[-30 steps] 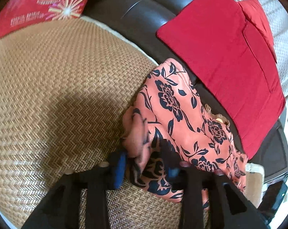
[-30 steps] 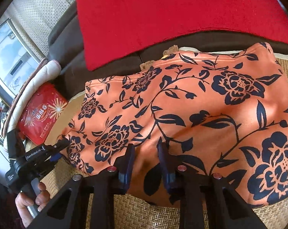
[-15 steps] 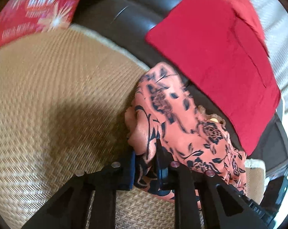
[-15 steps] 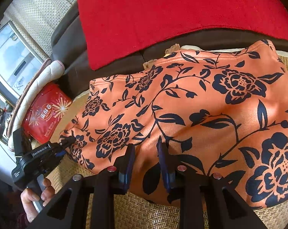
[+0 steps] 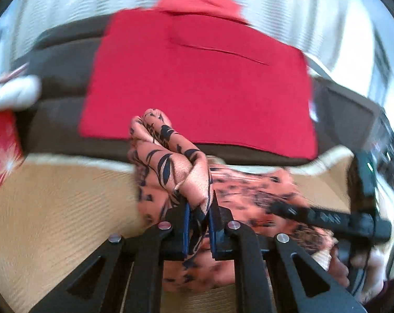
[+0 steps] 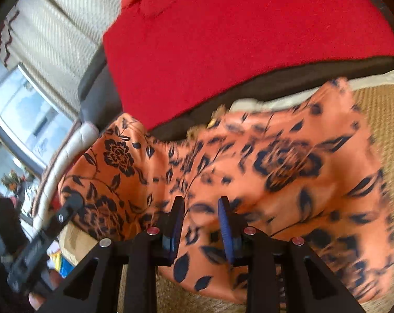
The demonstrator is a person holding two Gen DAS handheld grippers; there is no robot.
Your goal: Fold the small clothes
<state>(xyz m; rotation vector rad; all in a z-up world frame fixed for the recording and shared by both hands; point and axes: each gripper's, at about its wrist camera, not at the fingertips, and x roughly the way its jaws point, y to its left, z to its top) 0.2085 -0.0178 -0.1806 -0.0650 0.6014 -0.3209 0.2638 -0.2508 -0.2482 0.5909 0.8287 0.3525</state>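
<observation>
An orange garment with dark blue flowers (image 5: 171, 167) lies on a woven mat (image 5: 53, 208). My left gripper (image 5: 198, 203) is closing on a bunched corner of it, and the blue pads press the cloth, which stands up in a twisted fold above them. In the right wrist view the garment (image 6: 275, 161) spreads wide, its left end lifted. My right gripper (image 6: 202, 208) is shut on its near edge, with cloth between the pads. The left gripper (image 6: 73, 200) shows at the garment's left end, and the right gripper (image 5: 327, 216) reaches in from the right in the left wrist view.
A red cushion (image 6: 249, 39) lies on a dark sofa seat (image 5: 58, 60) just behind the mat. A red packet (image 5: 1, 143) and a white padded cloth (image 5: 11, 94) sit at the left. A window (image 6: 27, 114) is at the far left. A hand (image 5: 353, 266) holds the right gripper.
My left gripper has shut on the garment's corner, rolled and lifted it up and toward the sofa. The right gripper has risen a little with its edge, and the cloth's left end now hangs raised.
</observation>
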